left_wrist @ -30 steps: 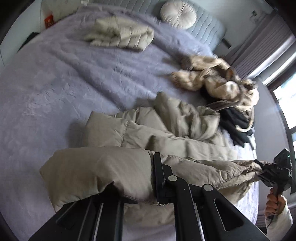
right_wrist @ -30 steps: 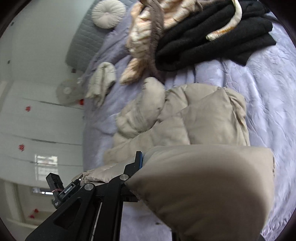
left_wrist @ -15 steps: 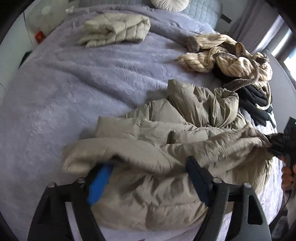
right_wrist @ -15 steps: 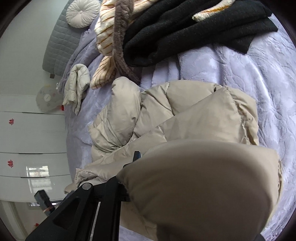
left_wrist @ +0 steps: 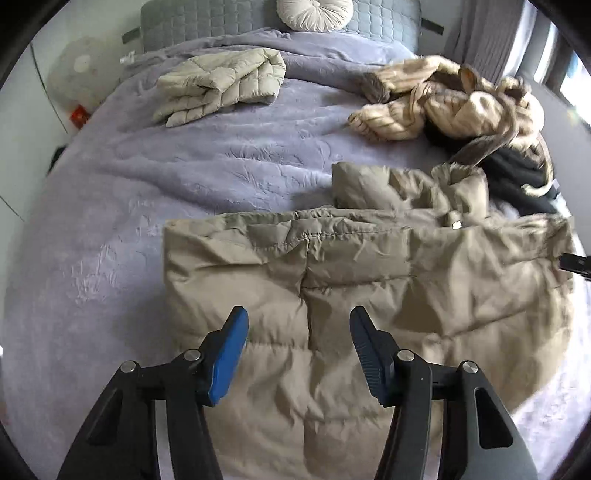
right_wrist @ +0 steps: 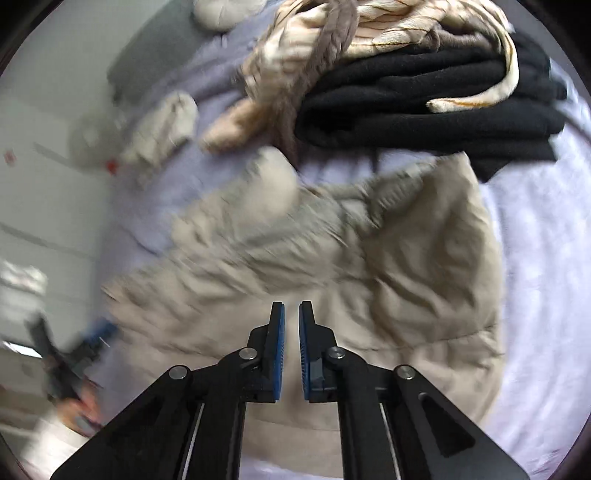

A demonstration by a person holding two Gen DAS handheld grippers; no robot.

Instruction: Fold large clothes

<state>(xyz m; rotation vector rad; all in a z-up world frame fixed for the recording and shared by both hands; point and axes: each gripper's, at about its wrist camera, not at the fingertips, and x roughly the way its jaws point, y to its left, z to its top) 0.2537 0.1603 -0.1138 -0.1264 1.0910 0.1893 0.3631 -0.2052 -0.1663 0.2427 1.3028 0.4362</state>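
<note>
A beige puffer jacket lies on the purple bedspread, its lower half folded up over the rest. My left gripper hovers just above its near part, jaws wide open and empty. In the right wrist view the jacket looks blurred. My right gripper is above it, its blue pads a narrow gap apart with nothing between them. The left gripper also shows blurred in the right wrist view.
A folded beige quilted jacket lies at the far left of the bed. A pile of striped cream knitwear and black clothes lies at the far right. A round cushion rests against the grey headboard.
Both grippers have let go of the jacket's edge. The folded part has dropped flat onto the rest. The left gripper has opened wide and the right has drawn back.
</note>
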